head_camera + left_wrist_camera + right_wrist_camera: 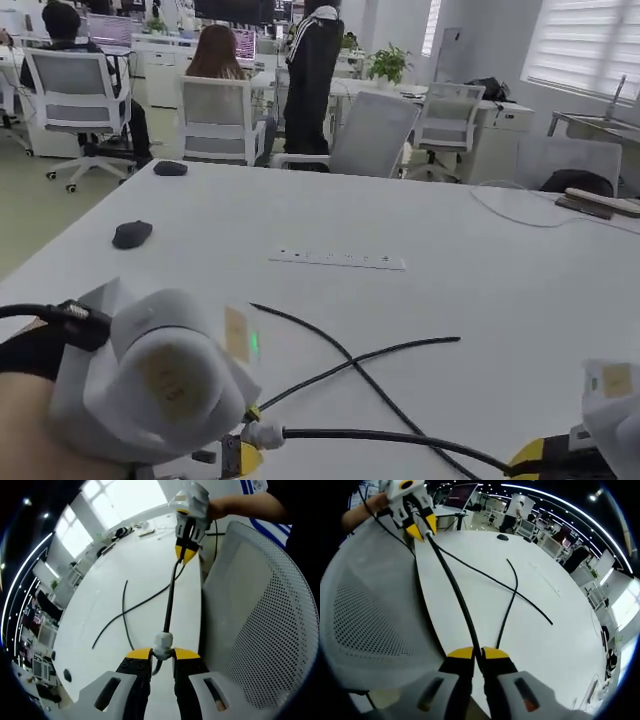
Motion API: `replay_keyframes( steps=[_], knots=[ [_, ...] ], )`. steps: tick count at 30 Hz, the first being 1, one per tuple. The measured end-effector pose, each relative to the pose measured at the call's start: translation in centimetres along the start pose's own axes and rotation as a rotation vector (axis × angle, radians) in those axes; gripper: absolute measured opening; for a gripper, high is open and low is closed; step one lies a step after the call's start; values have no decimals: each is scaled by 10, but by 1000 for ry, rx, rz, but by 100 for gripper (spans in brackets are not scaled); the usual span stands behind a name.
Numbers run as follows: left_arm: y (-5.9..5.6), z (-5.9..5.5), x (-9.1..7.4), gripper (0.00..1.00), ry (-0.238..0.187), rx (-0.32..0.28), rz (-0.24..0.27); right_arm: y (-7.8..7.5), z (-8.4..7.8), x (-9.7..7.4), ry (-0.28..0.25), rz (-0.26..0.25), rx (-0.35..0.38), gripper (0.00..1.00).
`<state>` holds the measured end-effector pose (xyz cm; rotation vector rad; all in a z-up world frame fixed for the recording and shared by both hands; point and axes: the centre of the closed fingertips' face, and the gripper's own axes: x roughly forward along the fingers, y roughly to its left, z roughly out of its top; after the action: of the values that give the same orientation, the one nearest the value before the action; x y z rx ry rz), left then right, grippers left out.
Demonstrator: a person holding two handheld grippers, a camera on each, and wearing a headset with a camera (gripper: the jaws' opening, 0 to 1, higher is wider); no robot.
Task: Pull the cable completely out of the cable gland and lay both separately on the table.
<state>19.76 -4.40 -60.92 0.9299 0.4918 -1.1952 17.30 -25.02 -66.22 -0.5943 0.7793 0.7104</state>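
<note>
Cable gland, white: clamped in the jaws of the left gripper over the near edge of the tabletop. Black cable is threaded through it.
The cable's far stretch is pinched by the right gripper, jaws closed on it.
Crossed black cable lengths: mid-tabletop.
Computer mouse: toward the left edge.
White mesh chair: beside the near edge.
</note>
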Motion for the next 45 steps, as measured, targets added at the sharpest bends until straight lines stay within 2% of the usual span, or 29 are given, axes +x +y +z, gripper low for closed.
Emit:
replay_keyframes(
  steps=[4, 8, 9, 12, 14, 16, 19, 22, 24, 27, 29, 32, 35, 37, 39, 41, 45],
  knots=[
    [0, -4, -1, 17, 10, -4, 2, -9, -20, 4, 39, -30, 49, 4],
    [-2, -1, -1, 17, -1, -10, -3, -9, -29, 7, 66, -32, 92, 5],
    [-3, 1, -1, 17, -3, -8, -4, -7, -32, 7, 81, -19, 113, 6],
    [-5, 3, 0, 17, 3, -2, -5, 11, -37, 3, 124, 89, 120, 9],
    [-5, 8, 0, 17, -15, -8, 3, 13, -29, -2, 100, 102, 144, 14],
    [-10, 13, 0, 17, -33, -13, -16, 25, -15, -6, 57, 173, 155, 18],
    [-14, 15, 3, 17, -21, 4, -21, 39, 5, -15, 44, 224, 107, 18],
    [-15, 17, 5, 17, -15, 17, -15, 54, 41, -21, -26, 263, 70, 21],
    [-16, 19, 5, 17, -14, 20, -12, 62, 65, -23, -84, 276, 36, 24],
    [-14, 23, 5, 17, -12, 28, 19, 73, 92, -23, -124, 279, 11, 24],
    [-15, 26, 5, 17, -17, 33, 24, 77, 115, -20, -174, 254, 2, 23],
    [-17, 28, 7, 17, -13, 58, 34, 85, 139, -14, -234, 235, 5, 18],
    [-17, 32, 9, 17, -10, 107, 57, 88, 148, -3, -233, 206, 15, 17],
    [-19, 35, 9, 17, -16, 114, 58, 89, 149, 1, -223, 196, 0, 16],
    [-20, 37, 8, 17, -22, 120, 57, 91, 147, 3, -208, 199, -16, 13],
    [-19, 39, 8, 17, -27, 122, 58, 92, 144, 2, -197, 218, -42, 4],
    [-20, 40, 9, 17, -36, 114, 43, 91, 142, 0, -201, 219, -30, 3]
  ],
)
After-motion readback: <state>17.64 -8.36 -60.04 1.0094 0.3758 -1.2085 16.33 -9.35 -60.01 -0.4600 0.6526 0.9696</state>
